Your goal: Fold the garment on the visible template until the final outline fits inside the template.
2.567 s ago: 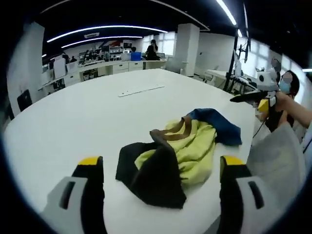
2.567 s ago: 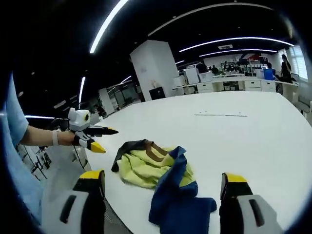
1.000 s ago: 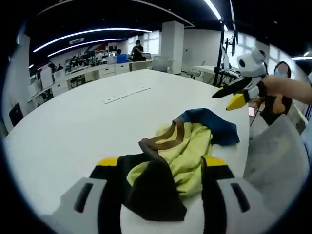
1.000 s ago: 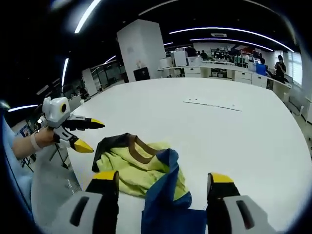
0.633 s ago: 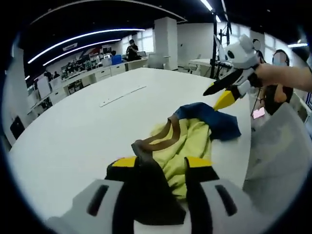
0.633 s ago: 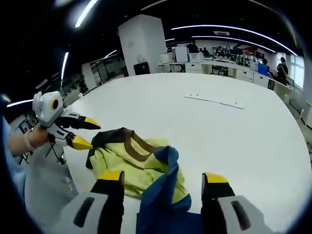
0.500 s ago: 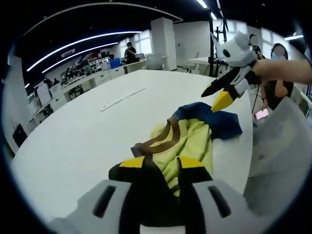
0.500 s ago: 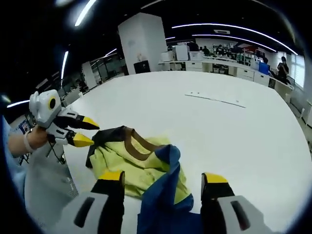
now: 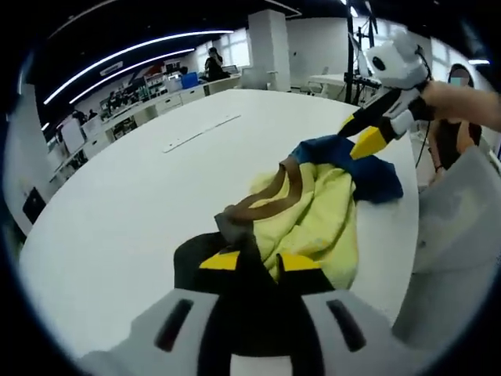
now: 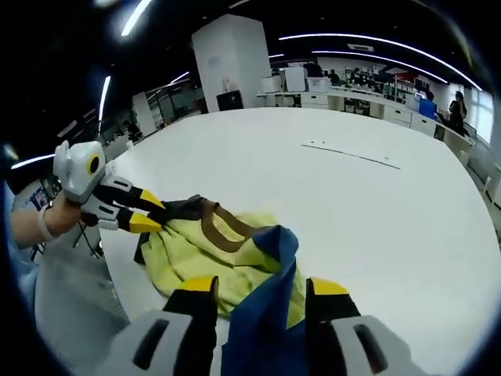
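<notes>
Since the earlier frames both jaw pairs have narrowed from wide apart to pinched on cloth, and the garment (image 9: 305, 211) has been drawn up off the surface (image 9: 117, 196) at both ends. Left hand-held gripper (image 9: 250, 262): yellow-tipped jaws closed on the black sleeve end of the garment, black cloth bunched between them. Right hand-held gripper (image 10: 254, 288): jaws closed on the blue sleeve end, blue cloth rising between the tips. In the left gripper view the right hand-held gripper comes in from the upper right with its tips at the blue part; in the right gripper view the left hand-held gripper comes in from the left, held by a hand (image 10: 35, 223), tips at the black part. Garment: yellow-green body, brown collar band, one black sleeve, one blue; crumpled, lying near the surface edge closest to the person. No brand, label or readable writing on garment or grippers. Surface: large, white, round-edged, matte; a thin pale strip (image 9: 201, 133) with small dark dots lies well apart from the garment, toward the far side. A template outline cannot be made out. Room: open-plan office, dark ceiling with long curved light strips, white square pillar (image 10: 231, 66), rows of white desks with monitors at the far side, people standing there. A person in a light sleeve (image 9: 454, 251) is at the right of the left gripper view.
</notes>
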### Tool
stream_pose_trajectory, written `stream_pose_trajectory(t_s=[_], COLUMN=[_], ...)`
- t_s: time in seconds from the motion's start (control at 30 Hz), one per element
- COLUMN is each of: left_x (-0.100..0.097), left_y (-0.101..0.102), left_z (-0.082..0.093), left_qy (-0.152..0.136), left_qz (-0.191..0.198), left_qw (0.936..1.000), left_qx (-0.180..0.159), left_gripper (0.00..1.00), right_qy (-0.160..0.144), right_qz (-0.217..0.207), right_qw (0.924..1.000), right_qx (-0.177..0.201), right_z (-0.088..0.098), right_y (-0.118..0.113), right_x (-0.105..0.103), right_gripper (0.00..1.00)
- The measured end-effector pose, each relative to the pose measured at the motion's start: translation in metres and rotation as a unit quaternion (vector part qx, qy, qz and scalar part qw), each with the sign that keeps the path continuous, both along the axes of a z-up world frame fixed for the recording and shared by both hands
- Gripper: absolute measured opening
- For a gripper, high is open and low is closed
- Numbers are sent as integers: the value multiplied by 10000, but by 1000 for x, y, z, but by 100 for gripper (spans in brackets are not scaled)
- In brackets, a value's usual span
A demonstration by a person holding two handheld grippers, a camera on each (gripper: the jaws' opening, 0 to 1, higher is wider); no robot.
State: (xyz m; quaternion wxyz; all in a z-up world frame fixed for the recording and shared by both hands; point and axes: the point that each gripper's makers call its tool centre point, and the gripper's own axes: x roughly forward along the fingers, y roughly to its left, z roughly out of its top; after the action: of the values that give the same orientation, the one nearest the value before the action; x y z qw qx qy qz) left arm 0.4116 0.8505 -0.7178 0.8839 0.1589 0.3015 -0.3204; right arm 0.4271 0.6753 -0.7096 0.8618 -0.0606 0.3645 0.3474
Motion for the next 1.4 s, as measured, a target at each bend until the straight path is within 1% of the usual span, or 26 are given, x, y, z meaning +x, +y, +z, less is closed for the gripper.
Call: stream_pose_trajectory(t_s=[0.13,0.23,0.3,0.47,0.53,0.67,0.8,0.87,0.93,1.0,1.17,1.4], left_x=[0,2,3,2,2,1,0,-1,-2,-2,-2,8], left_y=[2,5,7,10,10,13,15,18,23,26,40,64], left_z=[-1,-3,-5,-4,-5,0,7,13,18,24,42,70], left_qy=[30,37,105,157,189,191,213,223,198,180,65,-144], left_qz=[71,119,151,211,214,296,359,423,457,496,546,631], left_qw=[10000,9999,9998,9995,9993,9988,9974,9962,9959,9950,9944,9938], left_qx=[-7,-23,-71,-188,-234,-351,-585,-731,-753,-844,-905,-908], left_gripper=[9,5,2,0,0,0,0,0,0,0,0,0], right_qy=[21,12,28,7,-4,-18,-102,-154,-206,-274,-375,-574], right_qz=[0,-75,-110,-205,-193,-195,-194,-196,-204,-243,-272,-372], right_qw=[10000,9999,9999,9998,9998,9998,9998,9997,9996,9993,9989,9975], right_qx=[-58,-81,-39,-60,-64,-44,-27,-25,-15,12,81,169], right_z=[-3,-4,-5,-5,-4,0,6,10,15,21,34,55], right_y=[0,-3,-4,-10,-12,-13,-15,-17,-19,-22,-28,-42], right_x=[-1,0,1,2,1,0,-2,-2,-1,0,0,2], right_gripper=[30,25,19,9,0,0,0,0,0,0,0,0])
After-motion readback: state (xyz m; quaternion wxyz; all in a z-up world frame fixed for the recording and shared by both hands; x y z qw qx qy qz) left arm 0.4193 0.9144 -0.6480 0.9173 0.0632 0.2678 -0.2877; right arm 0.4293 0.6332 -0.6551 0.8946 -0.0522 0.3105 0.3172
